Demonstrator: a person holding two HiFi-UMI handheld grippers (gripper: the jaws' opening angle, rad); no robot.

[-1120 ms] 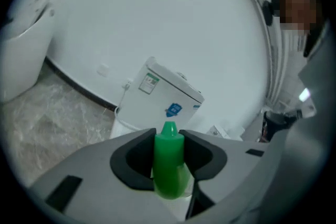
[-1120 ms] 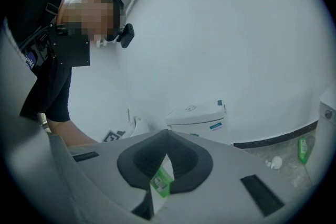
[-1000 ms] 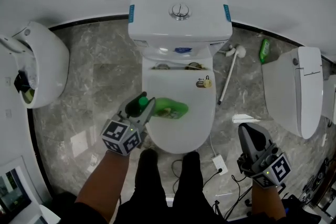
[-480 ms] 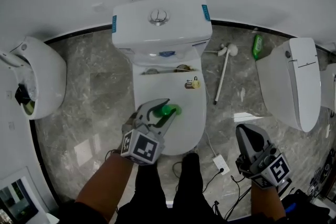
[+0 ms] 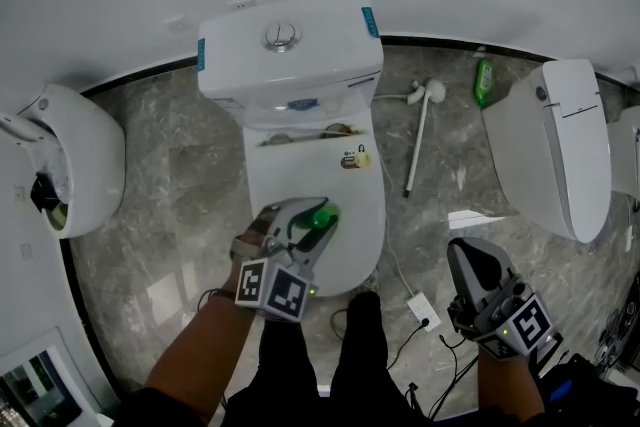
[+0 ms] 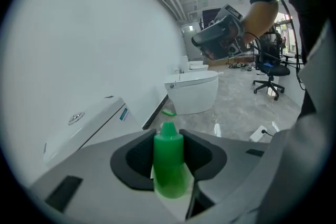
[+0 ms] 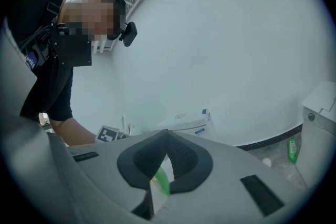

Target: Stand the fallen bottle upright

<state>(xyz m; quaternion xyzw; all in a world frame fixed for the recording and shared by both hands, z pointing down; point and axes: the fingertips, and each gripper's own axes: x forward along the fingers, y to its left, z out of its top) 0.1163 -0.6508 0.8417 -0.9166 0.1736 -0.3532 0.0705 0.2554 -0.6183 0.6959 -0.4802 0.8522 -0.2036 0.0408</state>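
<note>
Much of the green plastic bottle is covered in the head view by the left gripper; only a small green patch shows between the jaws. It cannot be told whether the base touches the white toilet lid beneath it. In the left gripper view the bottle is seen more fully, with its cap pointing up in the picture and the dark pads pressed against both its sides. The bottle's bottom end is cut off there behind the left gripper. The right gripper is held low at the right over the grey marble floor, with its jaws brought together and nothing between them. In the right gripper view only a green sliver is seen through the slit below the right gripper's tips.

A second ago the bottle was held sideways, its body stretched to the right across the lid. It has since been rolled with the left gripper, so that it is seen end on.
</note>
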